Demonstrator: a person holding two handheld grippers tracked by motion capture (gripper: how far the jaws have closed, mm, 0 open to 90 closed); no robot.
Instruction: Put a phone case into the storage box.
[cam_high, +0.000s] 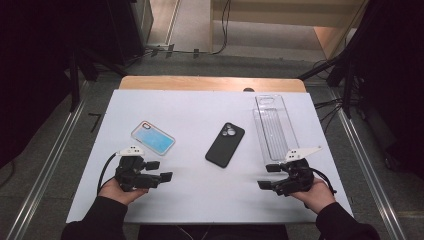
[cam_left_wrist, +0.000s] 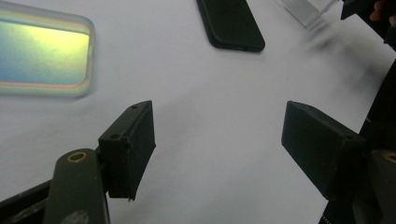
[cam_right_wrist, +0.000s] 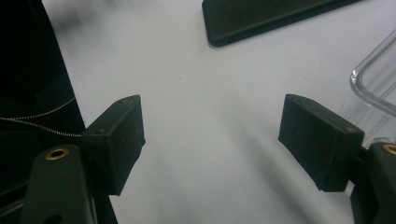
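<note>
Both grippers hover low over the near edge of the white table (cam_high: 200, 200), neither holding anything. The left gripper (cam_high: 161, 170) has its fingers (cam_left_wrist: 130, 144) spread wide with only bare table between them; the right gripper (cam_high: 270, 176) is just as open, its fingers (cam_right_wrist: 116, 140) framing empty surface.

Three things lie ahead. The black phone (cam_high: 225, 144) rests face down at the centre, tilted, camera end away from the person. The iridescent phone case (cam_high: 153, 137) lies flat to the left, near the left gripper and well apart from the phone. The clear plastic tray (cam_high: 275, 127) lies lengthwise on the right, its near end just beside the right gripper.

The work in hand looks like fitting the phone into the case, and the opening step is a first grasp. To do it well, I would bring the left gripper over the case and close across its short width, where the soft rim gives the pads something to bite. The right gripper should take the phone across its long edges near the middle, clear of the camera bump, so it lifts level. Both things lie flat, so a shallow approach risks pushing them along the smooth table; come down steeply and get one finger under an edge before closing.
</note>
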